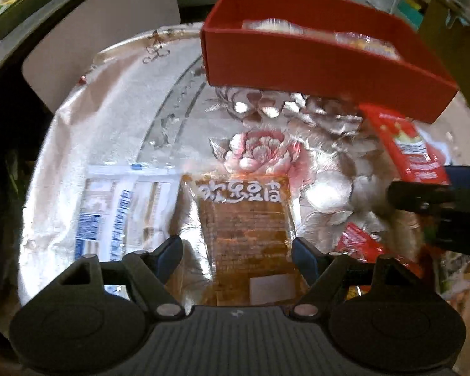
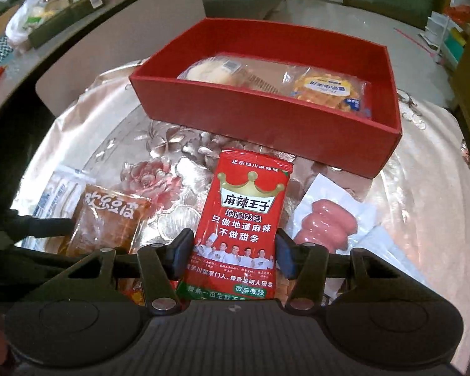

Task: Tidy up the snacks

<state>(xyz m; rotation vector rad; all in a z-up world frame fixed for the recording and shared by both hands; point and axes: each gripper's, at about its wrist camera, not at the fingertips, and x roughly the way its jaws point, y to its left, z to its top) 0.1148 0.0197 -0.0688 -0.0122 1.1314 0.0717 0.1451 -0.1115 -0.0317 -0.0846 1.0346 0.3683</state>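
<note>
My left gripper (image 1: 237, 255) points down over a brown tofu snack packet (image 1: 247, 219) that lies flat on the table. Its jaws stand open, one on each side of the packet. My right gripper (image 2: 234, 254) is shut on a red spicy-strip packet (image 2: 244, 216) and holds it upright above the table, in front of the red box (image 2: 266, 119). The left wrist view shows the same red packet (image 1: 407, 147) at the right, below the red box (image 1: 297, 62). The box holds two wrapped breads (image 2: 216, 72) (image 2: 329, 91).
A shiny floral cloth (image 2: 423, 203) covers the round table. A wrapped pink sausage (image 2: 322, 222) lies right of the red packet. A white-and-blue packet (image 1: 116, 213) lies left of the tofu packet, and another red wrapper (image 1: 357, 241) to its right. Chairs and cluttered shelves stand beyond the table.
</note>
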